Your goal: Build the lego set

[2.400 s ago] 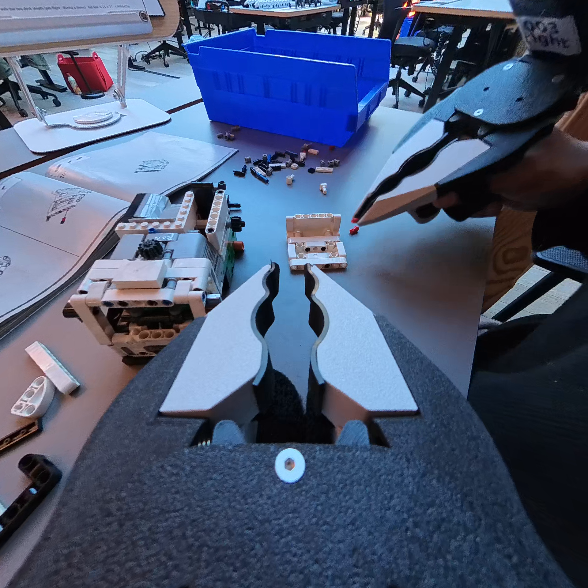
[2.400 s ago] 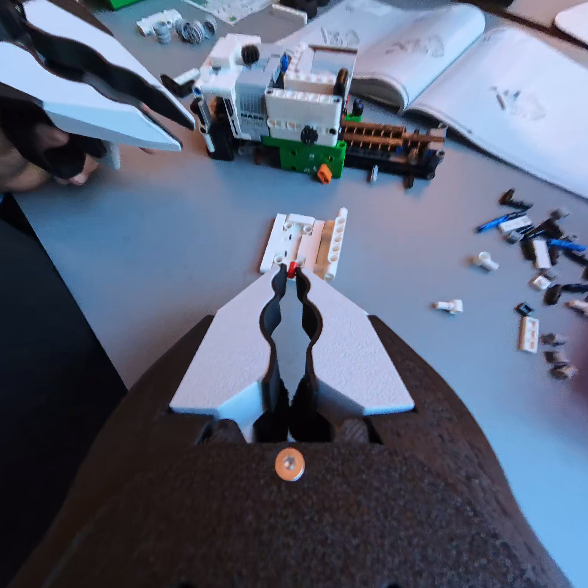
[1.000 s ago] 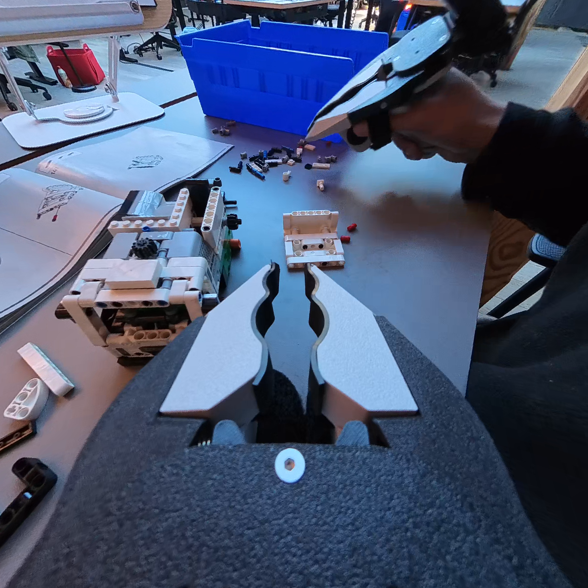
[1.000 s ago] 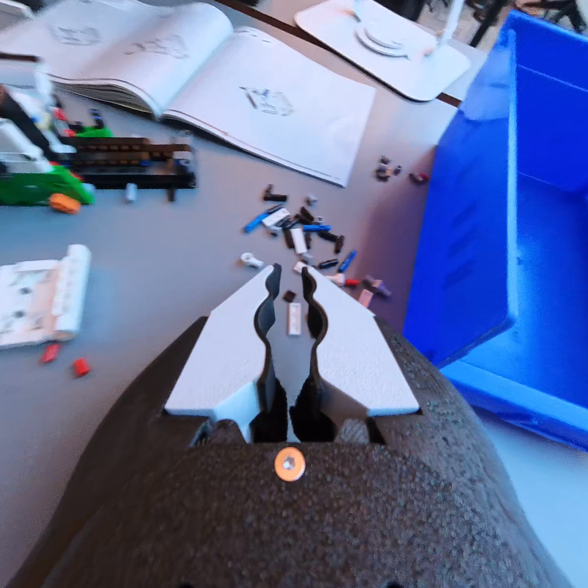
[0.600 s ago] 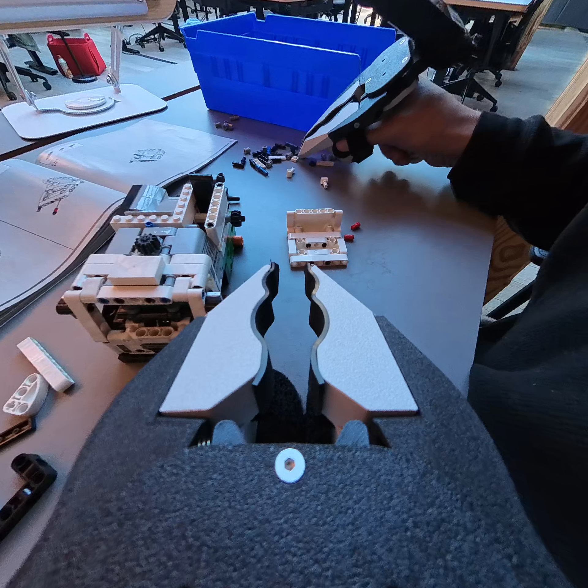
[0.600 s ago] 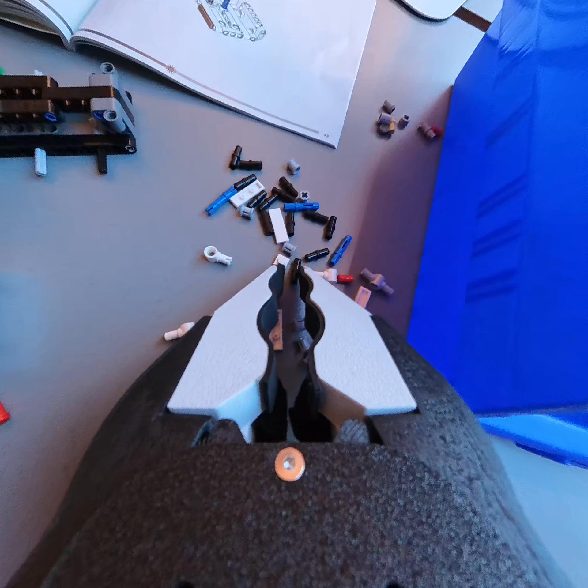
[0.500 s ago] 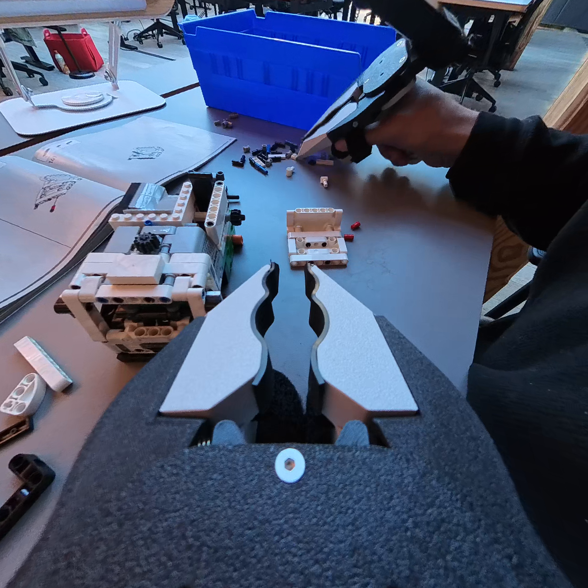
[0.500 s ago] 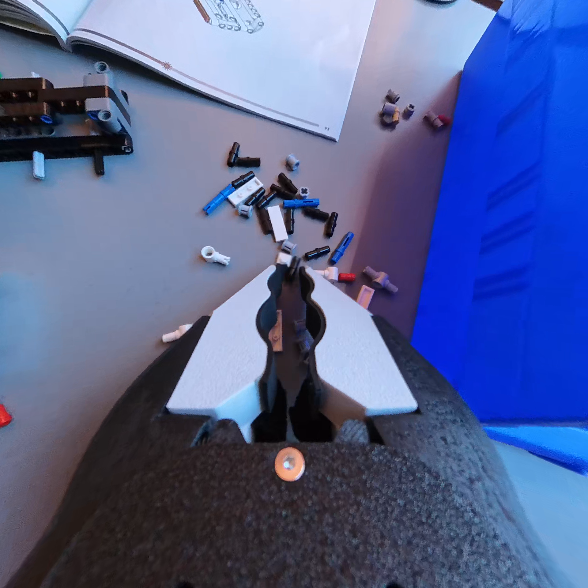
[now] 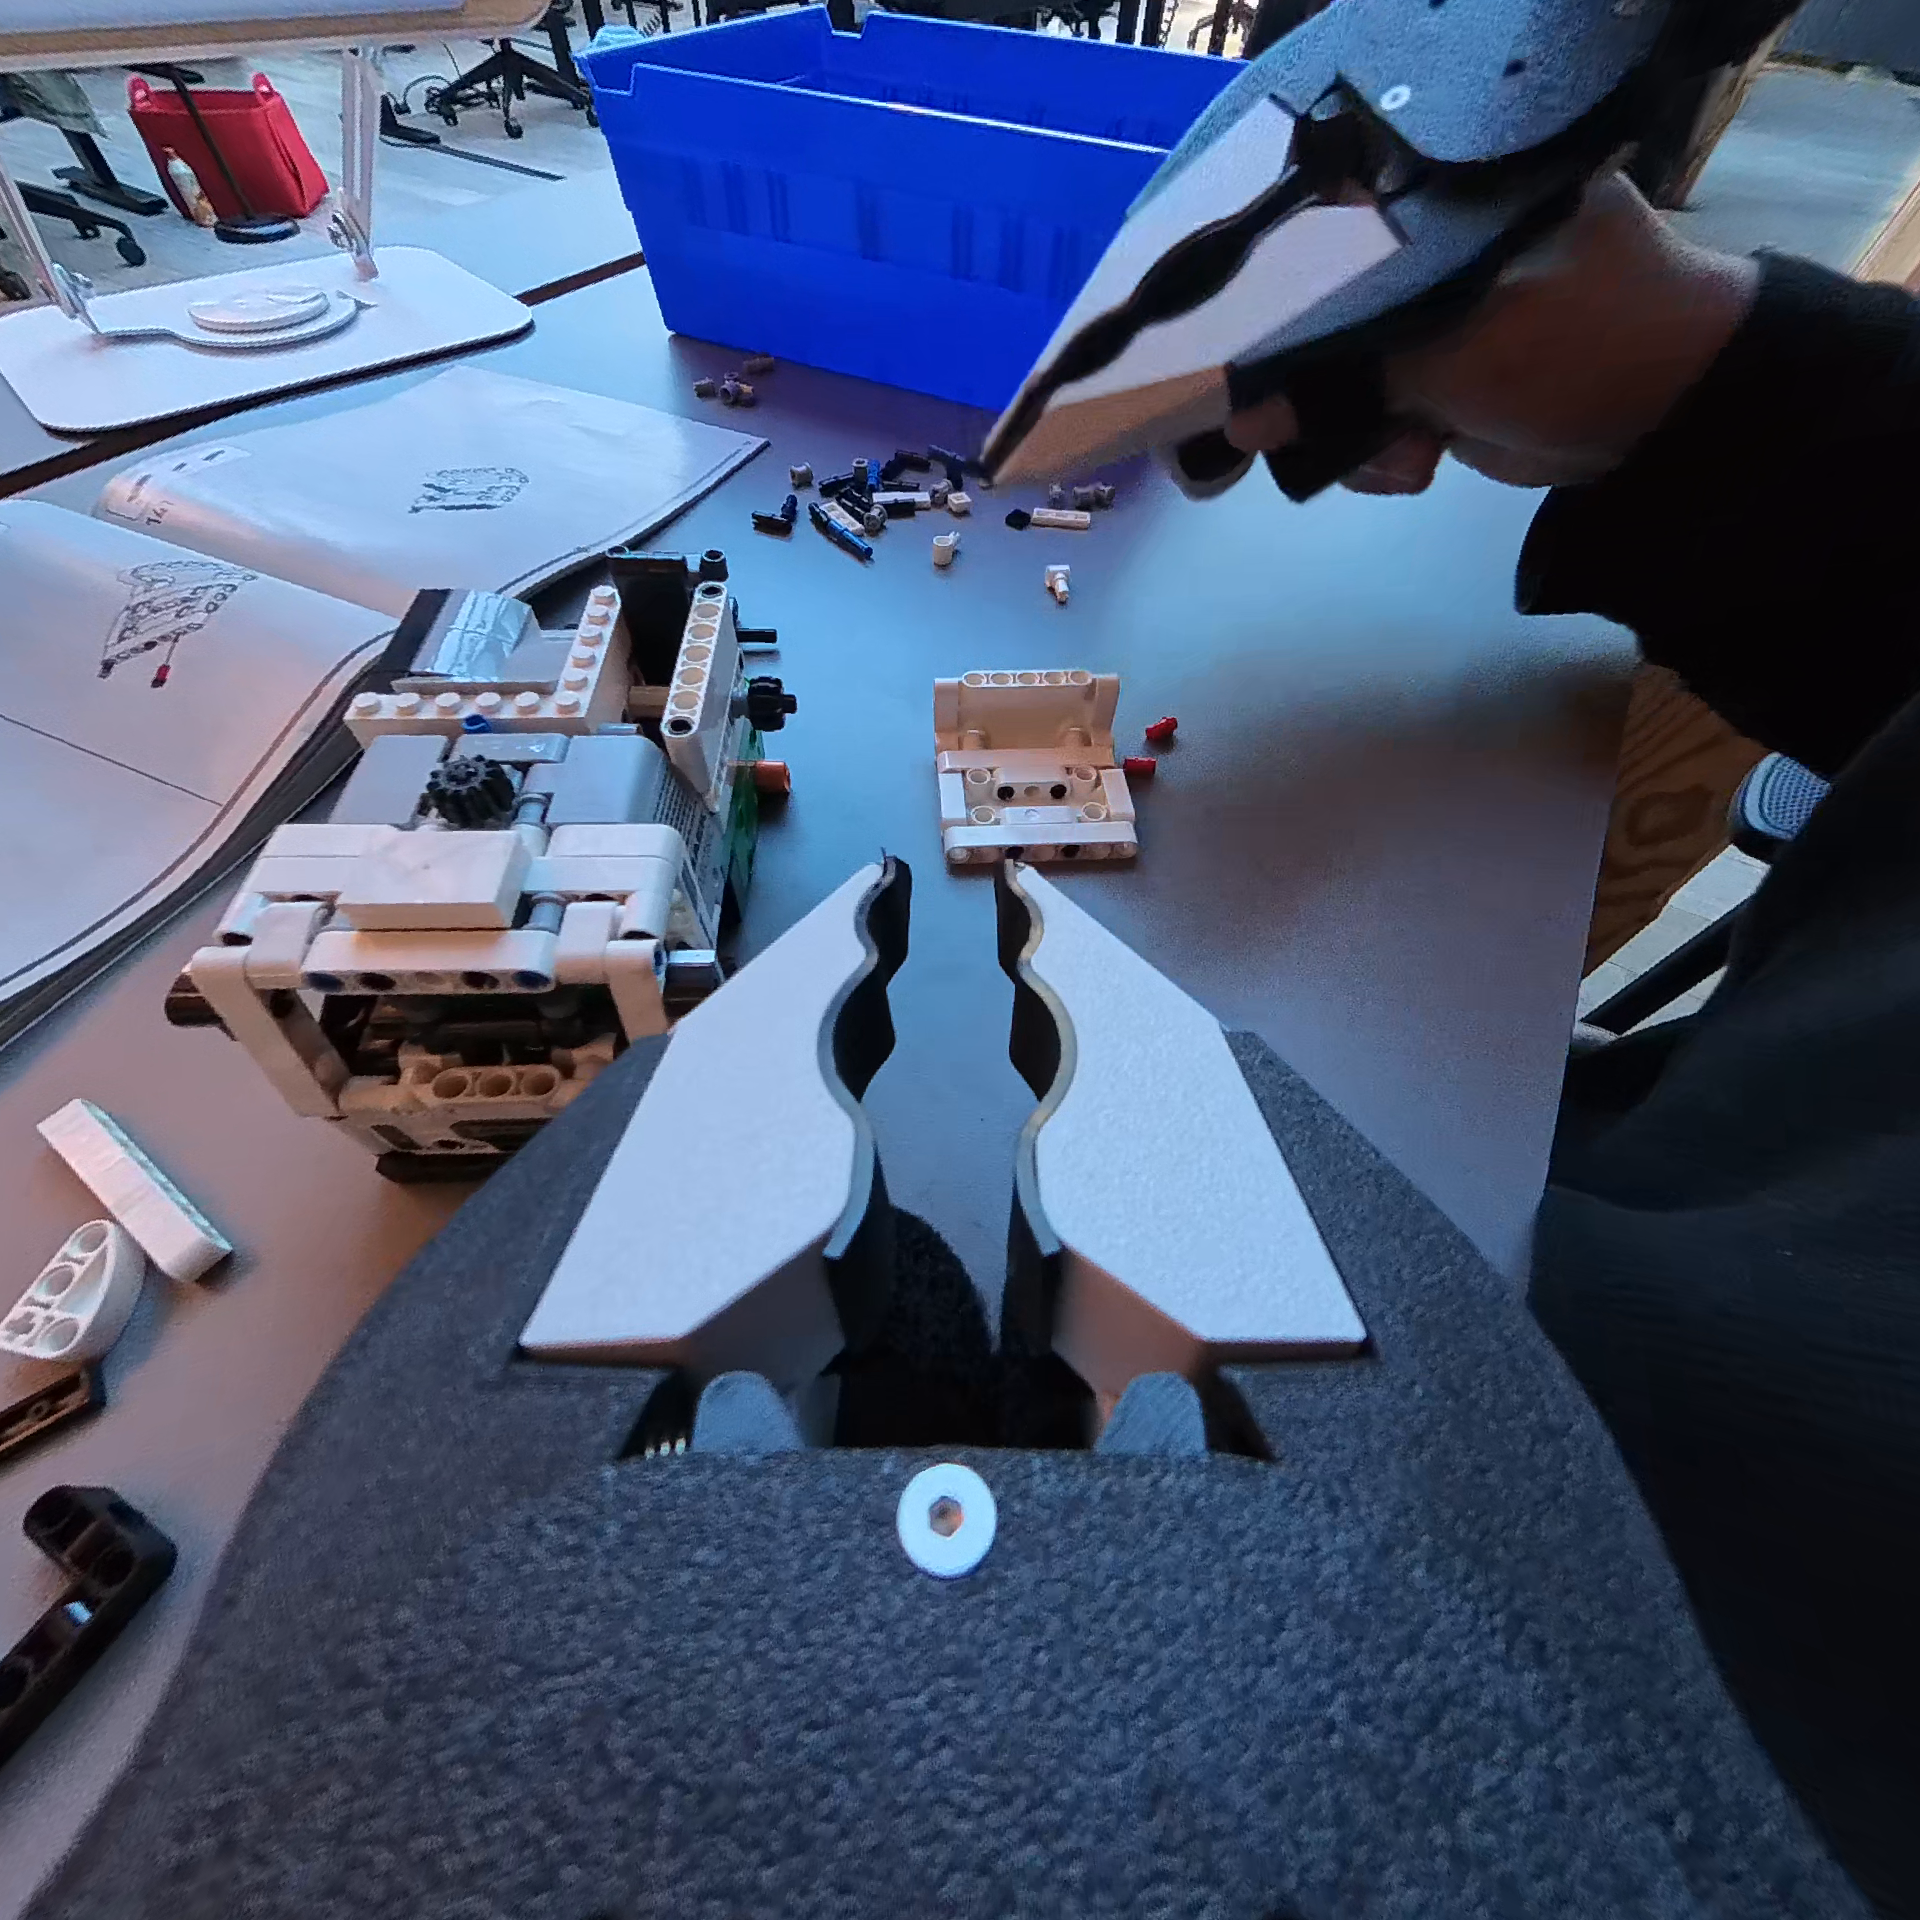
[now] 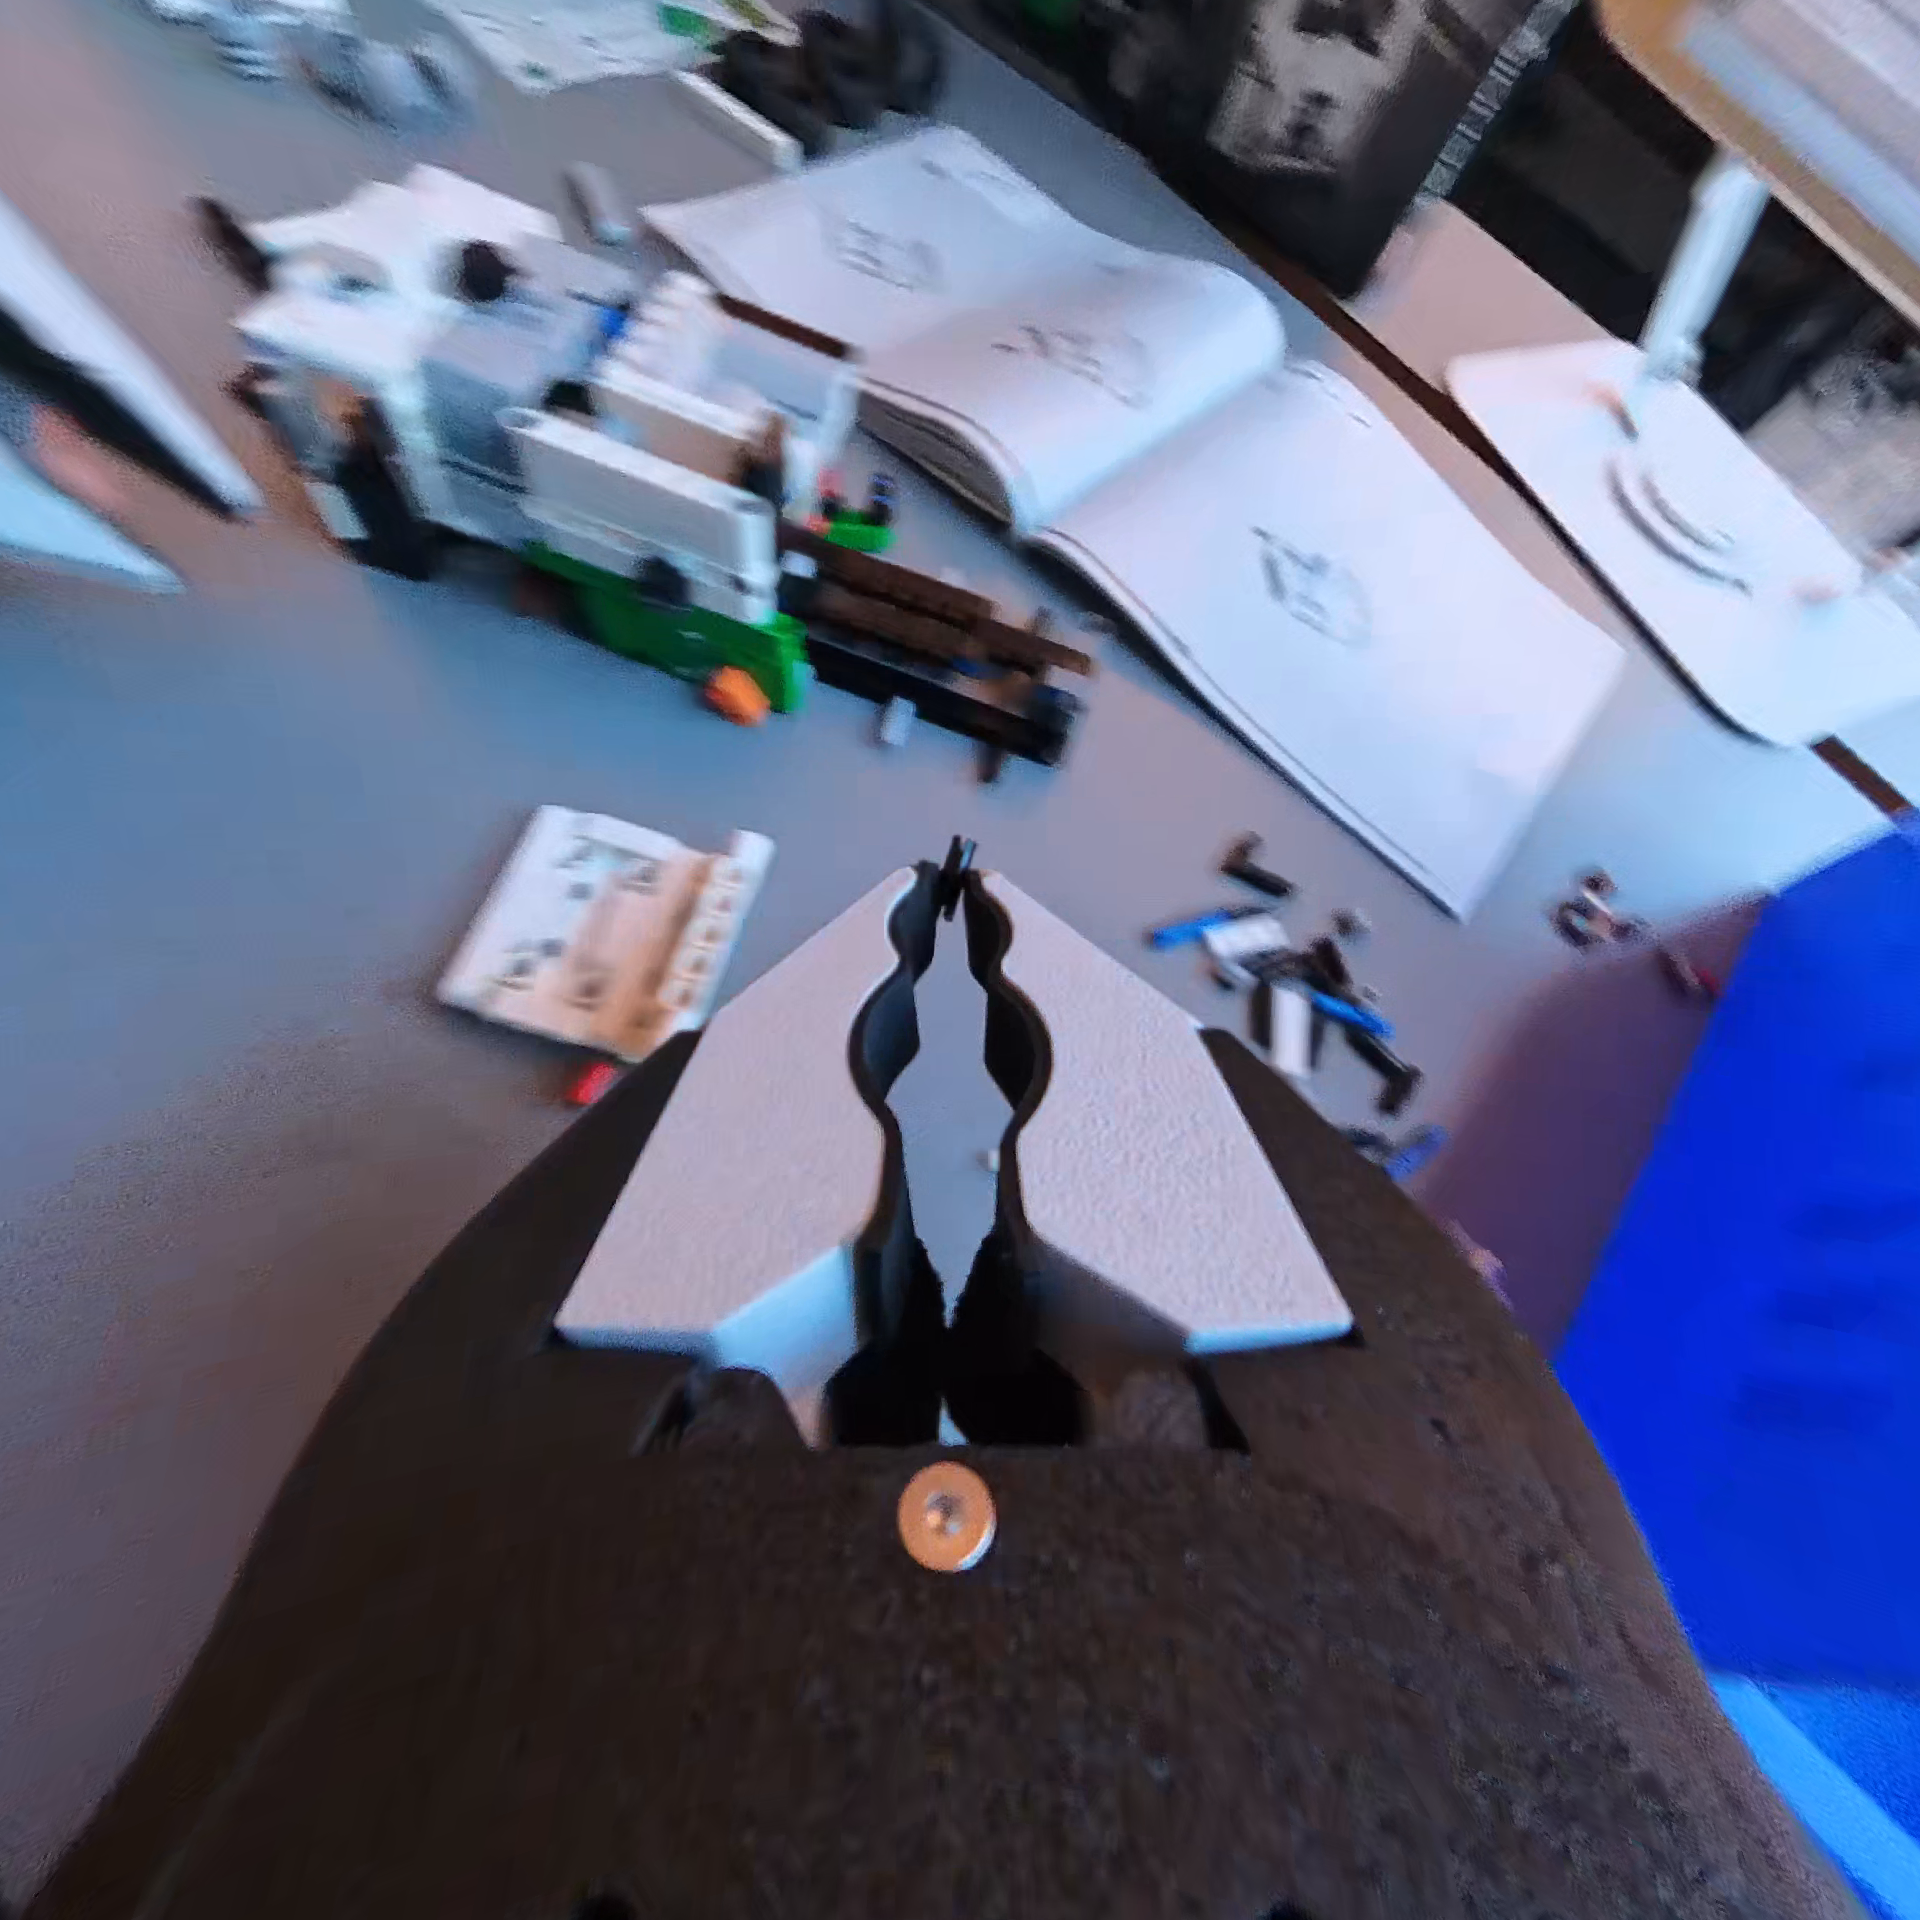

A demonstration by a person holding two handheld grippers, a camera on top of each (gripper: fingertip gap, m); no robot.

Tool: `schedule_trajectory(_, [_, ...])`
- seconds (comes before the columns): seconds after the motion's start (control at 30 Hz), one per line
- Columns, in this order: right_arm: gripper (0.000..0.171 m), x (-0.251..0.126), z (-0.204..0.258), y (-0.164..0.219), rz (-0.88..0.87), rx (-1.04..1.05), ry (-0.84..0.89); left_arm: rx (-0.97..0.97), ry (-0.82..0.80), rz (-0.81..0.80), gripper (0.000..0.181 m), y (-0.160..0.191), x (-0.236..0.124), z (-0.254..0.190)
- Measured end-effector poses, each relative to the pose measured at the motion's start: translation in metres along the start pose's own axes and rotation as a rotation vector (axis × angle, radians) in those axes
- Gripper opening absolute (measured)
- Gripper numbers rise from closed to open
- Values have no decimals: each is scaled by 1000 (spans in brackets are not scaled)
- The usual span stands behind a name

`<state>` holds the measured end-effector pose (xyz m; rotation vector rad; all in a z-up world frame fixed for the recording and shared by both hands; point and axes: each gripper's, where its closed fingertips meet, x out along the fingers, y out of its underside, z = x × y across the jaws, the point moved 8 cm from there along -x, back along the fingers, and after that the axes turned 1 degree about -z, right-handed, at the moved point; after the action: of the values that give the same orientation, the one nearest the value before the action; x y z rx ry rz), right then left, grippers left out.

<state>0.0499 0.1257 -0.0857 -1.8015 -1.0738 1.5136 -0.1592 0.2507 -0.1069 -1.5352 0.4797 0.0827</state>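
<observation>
My left gripper (image 9: 948,878) is open and empty, low over the table just short of a small white sub-assembly (image 9: 1029,769). A large white and grey lego build (image 9: 499,842) stands to its left. My right gripper (image 10: 948,878) is shut on a small black pin (image 10: 954,864) at its tips and held above the table; it also shows in the left wrist view (image 9: 997,468), raised over a scatter of small loose pieces (image 9: 894,499). The right wrist view, blurred, shows the sub-assembly (image 10: 613,935) below-left of the tips and the big build (image 10: 540,457) farther off.
A blue bin (image 9: 883,208) stands at the back, also on the right in the right wrist view (image 10: 1766,1247). An open instruction book (image 9: 208,582) lies at the left. Loose white and black parts (image 9: 114,1226) lie near left. Two red pins (image 9: 1153,748) sit beside the sub-assembly. The left gripper's tips are roughly 15 cm from the right gripper's.
My right gripper closed on a black pin in the loose pile, lifted away and swung toward the sub-assembly and build. My left gripper stayed nearly still and open.
</observation>
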Motion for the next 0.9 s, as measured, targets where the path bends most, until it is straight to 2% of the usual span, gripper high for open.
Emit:
schedule_trajectory(0.1, [4, 3, 42, -15, -64, -67, -216, 6, -2, -2, 15, 0, 0, -1])
schedule_trajectory(0.2, [4, 10, 76, -22, -67, -131, -326, 12, -7, -4, 15, 0, 0, -1])
schedule_trajectory(0.33, [4, 28, 103, -14, 41, -201, -315, 26, -20, -6, 15, 0, -1, -2])
schedule_trajectory(0.5, [4, 37, 121, -8, 69, -142, -362, 46, -30, -4, 15, 0, 0, -4])
schedule_trajectory(0.9, [4, 40, 125, -1, 92, -144, -353, 62, -30, 1, 15, 0, 0, -5])
